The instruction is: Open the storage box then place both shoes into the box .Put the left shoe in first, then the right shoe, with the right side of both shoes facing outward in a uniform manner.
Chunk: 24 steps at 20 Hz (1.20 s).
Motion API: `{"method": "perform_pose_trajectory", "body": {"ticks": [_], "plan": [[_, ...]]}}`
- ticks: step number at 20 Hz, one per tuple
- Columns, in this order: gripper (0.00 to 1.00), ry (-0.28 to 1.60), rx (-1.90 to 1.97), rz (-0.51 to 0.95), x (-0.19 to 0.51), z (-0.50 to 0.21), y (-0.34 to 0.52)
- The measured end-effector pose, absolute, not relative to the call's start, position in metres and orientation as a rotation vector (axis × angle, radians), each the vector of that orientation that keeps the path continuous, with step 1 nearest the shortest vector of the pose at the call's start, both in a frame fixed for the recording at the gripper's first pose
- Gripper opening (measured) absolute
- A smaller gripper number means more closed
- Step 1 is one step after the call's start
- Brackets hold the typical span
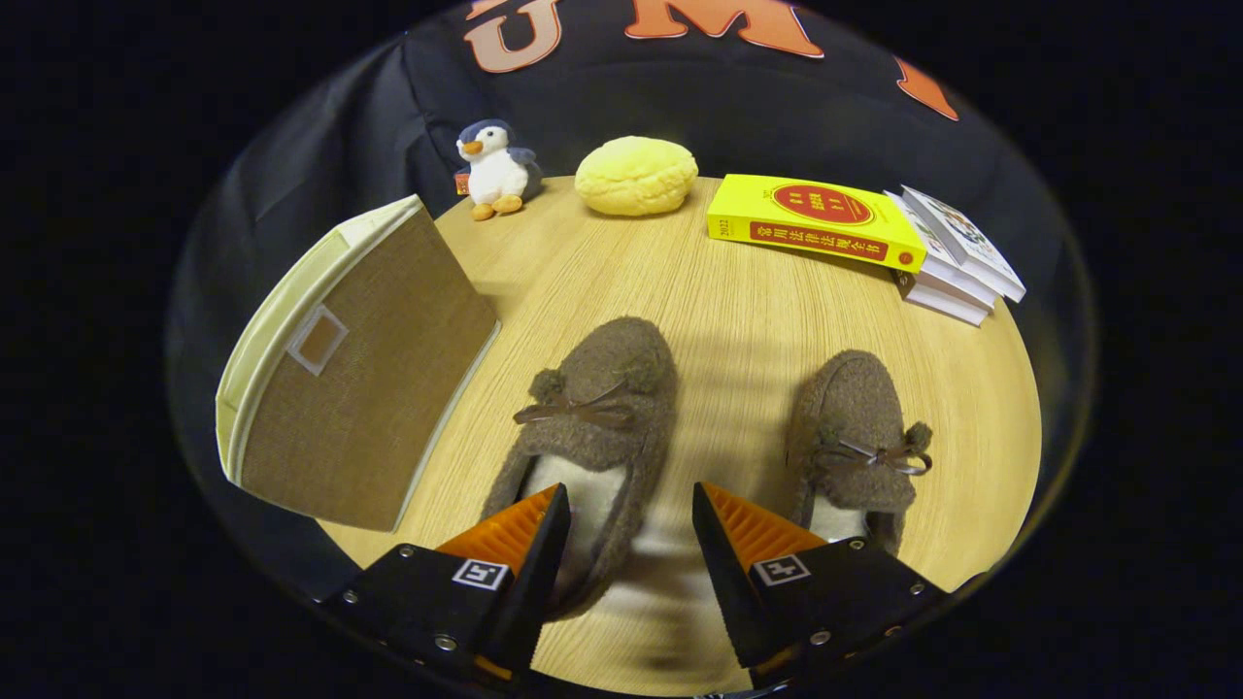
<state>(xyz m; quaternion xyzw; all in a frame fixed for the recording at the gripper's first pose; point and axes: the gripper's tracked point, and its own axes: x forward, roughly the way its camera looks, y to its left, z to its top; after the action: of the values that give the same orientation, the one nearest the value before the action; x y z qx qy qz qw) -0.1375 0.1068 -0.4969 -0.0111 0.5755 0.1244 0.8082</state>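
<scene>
The gripper (626,510) hangs over the round wooden table (738,320) with its two fingers spread wide apart and nothing pressed between them. The left fingertip (544,519) sits over the heel opening of the nearer brown fuzzy slipper (592,427), over its pale lining; whether it touches the slipper cannot be told. The right fingertip (714,515) is over bare tabletop just beside that slipper's right edge.

Taking this nearer slipper as the landmark: it lies toe away from the gripper, with a brown bow and small pompoms across its top. The second slipper (855,437) lies to its right, apart from it, with bare wood between them; its toe also points away, its bow is turned toward its right side, and its heel end is partly hidden behind the right finger.

To the left of the landmark slipper stands the storage box (364,388), a tan fabric box with cream trim and a small label window on the face turned upward. It sits at the table's left edge, tilted in this view, and looks closed.

Farther beyond the slipper, near the table's far edge, rests a round yellow bun-shaped cushion (636,175). To the far left of it stands a small plush penguin (495,170). To the far right lies a thick yellow book (816,221), and just beyond that a stack of white books (957,257).
</scene>
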Motion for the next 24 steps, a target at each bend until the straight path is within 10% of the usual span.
{"method": "perform_pose_trajectory", "body": {"ticks": [15, 24], "plan": [[0.06, 1.142, -0.07, 0.192, -0.106, -0.522, 0.104], [0.04, 1.148, 0.059, 0.145, -0.099, -0.439, 0.14]]}}
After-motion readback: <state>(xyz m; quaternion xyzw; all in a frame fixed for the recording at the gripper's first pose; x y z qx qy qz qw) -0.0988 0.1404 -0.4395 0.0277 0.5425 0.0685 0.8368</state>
